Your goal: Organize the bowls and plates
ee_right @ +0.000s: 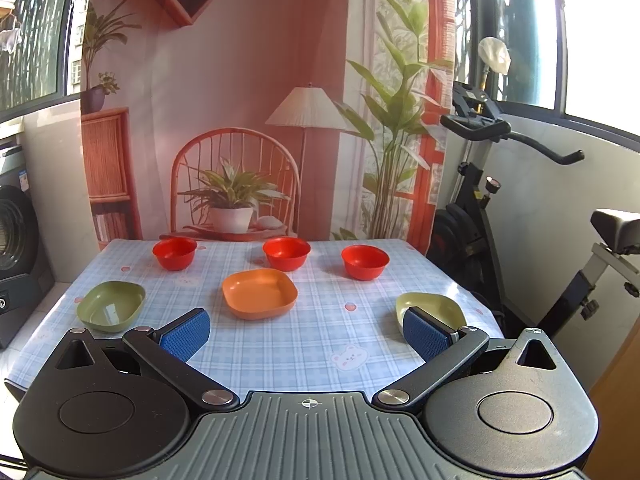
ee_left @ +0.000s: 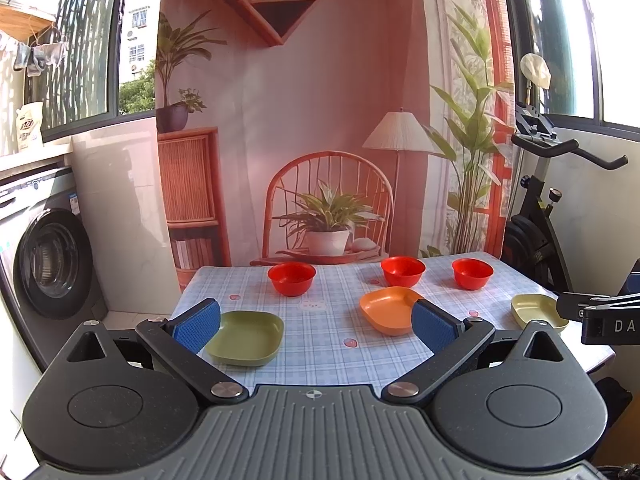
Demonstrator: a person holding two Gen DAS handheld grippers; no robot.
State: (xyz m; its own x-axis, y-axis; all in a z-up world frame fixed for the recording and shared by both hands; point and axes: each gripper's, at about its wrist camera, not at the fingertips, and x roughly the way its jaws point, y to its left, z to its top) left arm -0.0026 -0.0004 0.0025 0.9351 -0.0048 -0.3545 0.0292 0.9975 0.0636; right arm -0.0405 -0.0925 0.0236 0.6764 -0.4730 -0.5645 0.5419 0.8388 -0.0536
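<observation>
Three red bowls stand in a row at the table's far side: left [ee_left: 291, 278] [ee_right: 175, 253], middle [ee_left: 402, 271] [ee_right: 286, 253], right [ee_left: 472, 273] [ee_right: 365, 261]. An orange plate [ee_left: 386, 309] [ee_right: 259, 293] lies mid-table. A dark green plate [ee_left: 247, 337] [ee_right: 111, 305] lies at the left, a pale green plate [ee_left: 536, 310] [ee_right: 436, 308] at the right. My left gripper [ee_left: 316, 330] is open and empty above the near table. My right gripper [ee_right: 306, 338] is open and empty, its right finger in front of the pale green plate.
The table has a blue checked cloth [ee_left: 320, 344] [ee_right: 304, 344]. A washing machine [ee_left: 44, 264] stands to the left and an exercise bike [ee_right: 492, 184] to the right. A printed backdrop [ee_left: 320, 120] hangs behind the table. Part of the right gripper [ee_left: 600, 316] shows in the left wrist view.
</observation>
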